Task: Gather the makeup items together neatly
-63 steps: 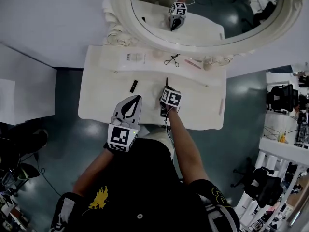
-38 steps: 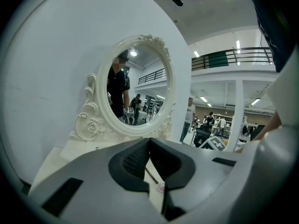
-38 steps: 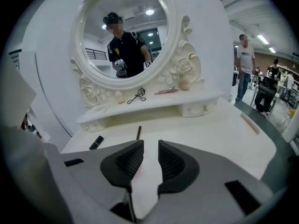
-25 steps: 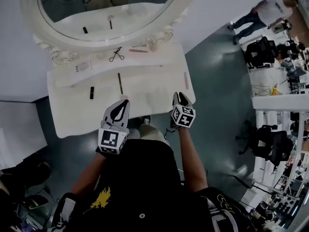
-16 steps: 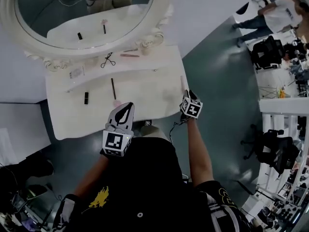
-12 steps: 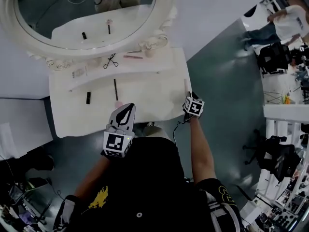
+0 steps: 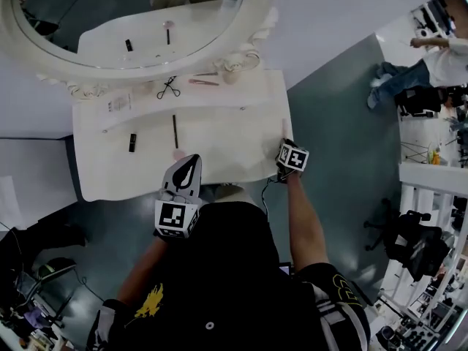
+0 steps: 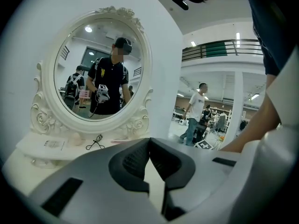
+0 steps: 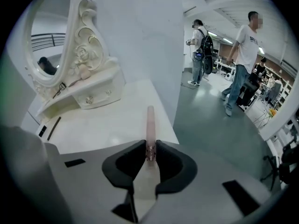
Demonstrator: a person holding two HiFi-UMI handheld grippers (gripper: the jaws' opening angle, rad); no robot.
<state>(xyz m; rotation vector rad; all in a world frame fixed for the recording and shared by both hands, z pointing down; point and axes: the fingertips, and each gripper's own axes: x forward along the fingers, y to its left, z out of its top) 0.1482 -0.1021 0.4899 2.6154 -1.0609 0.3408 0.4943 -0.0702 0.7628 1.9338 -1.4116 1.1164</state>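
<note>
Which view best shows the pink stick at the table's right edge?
The right gripper view: the pink stick lies dead ahead, its near end between the right gripper's jaws, which have just been closing. The head view shows a faint sliver; the left gripper view, none.

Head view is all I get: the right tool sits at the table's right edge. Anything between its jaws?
Observer: Yes. The right tool has a pink stick between its jaws, and they have just been closing.
Operator: Gripped yet?
Observer: Looks so. The jaws sit against both sides of the stick's near end, with no gap visible. The rest of it lies flat on the table.
Operator: Left tool carrying anything?
Observer: No. The left tool is shut tip to tip, with nothing between.
</note>
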